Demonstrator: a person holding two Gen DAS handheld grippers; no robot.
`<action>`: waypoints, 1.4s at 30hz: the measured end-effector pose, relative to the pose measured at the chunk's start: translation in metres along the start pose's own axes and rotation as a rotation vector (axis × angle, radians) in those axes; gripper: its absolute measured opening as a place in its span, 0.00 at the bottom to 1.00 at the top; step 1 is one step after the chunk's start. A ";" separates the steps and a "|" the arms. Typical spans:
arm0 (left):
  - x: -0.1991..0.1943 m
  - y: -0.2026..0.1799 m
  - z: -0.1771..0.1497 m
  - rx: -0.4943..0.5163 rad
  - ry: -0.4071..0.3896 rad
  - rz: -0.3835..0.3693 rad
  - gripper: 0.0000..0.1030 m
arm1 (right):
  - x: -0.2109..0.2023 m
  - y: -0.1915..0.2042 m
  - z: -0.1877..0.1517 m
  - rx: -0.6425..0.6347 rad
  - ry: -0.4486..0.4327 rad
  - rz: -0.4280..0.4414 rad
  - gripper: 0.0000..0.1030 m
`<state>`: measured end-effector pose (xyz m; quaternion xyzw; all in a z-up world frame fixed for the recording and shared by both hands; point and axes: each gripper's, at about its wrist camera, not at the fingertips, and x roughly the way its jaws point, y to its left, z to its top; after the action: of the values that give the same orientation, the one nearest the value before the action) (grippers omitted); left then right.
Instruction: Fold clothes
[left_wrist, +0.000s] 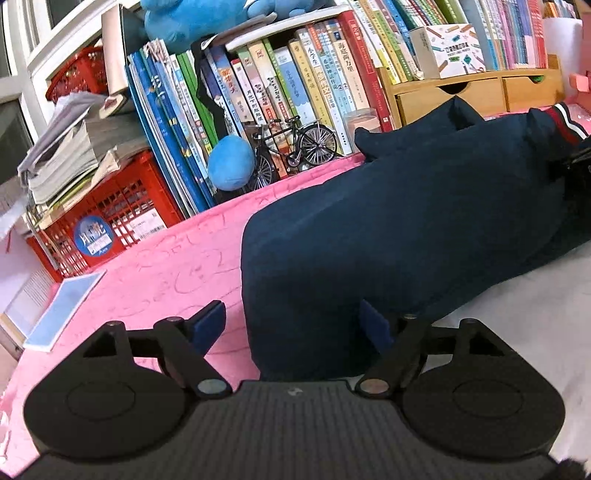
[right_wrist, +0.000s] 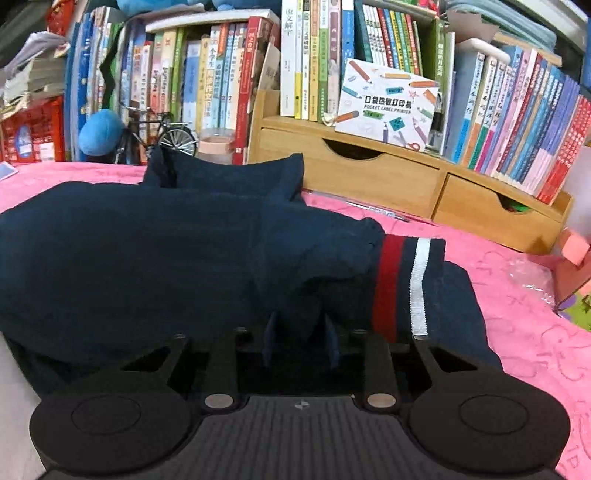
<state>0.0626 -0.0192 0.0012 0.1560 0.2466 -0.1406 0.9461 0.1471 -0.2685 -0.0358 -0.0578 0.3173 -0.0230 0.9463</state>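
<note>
The fingers of the right gripper (right_wrist: 301, 341) are clenched on a fold of the navy garment (right_wrist: 155, 258), whose red-and-white striped cuff (right_wrist: 402, 288) is seen at 2 o'clock of them. The fingers of the left gripper (left_wrist: 291, 328) are spread wide, the garment's edge lying between them unpinched. The garment is heaped on the pink worktop (left_wrist: 166, 280). At 12 o'clock, passage is blocked by a model bicycle (left_wrist: 295, 147), a wooden drawer unit (right_wrist: 406, 184) and rows of books (left_wrist: 258, 88); a red crate (left_wrist: 110, 221) stands at 10 o'clock.
</note>
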 end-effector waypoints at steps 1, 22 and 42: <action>-0.007 -0.002 -0.002 0.004 -0.010 -0.013 0.77 | -0.009 -0.002 0.000 0.024 0.016 0.021 0.32; -0.159 -0.038 -0.127 -0.119 0.016 -0.147 0.86 | -0.295 -0.005 -0.224 0.046 -0.127 0.141 0.58; -0.113 -0.029 -0.163 -0.480 0.119 -0.513 0.78 | -0.288 -0.018 -0.297 0.126 -0.093 0.137 0.60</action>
<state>-0.1107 0.0353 -0.0834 -0.1299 0.3584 -0.3021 0.8737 -0.2621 -0.2913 -0.0966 0.0228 0.2744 0.0247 0.9610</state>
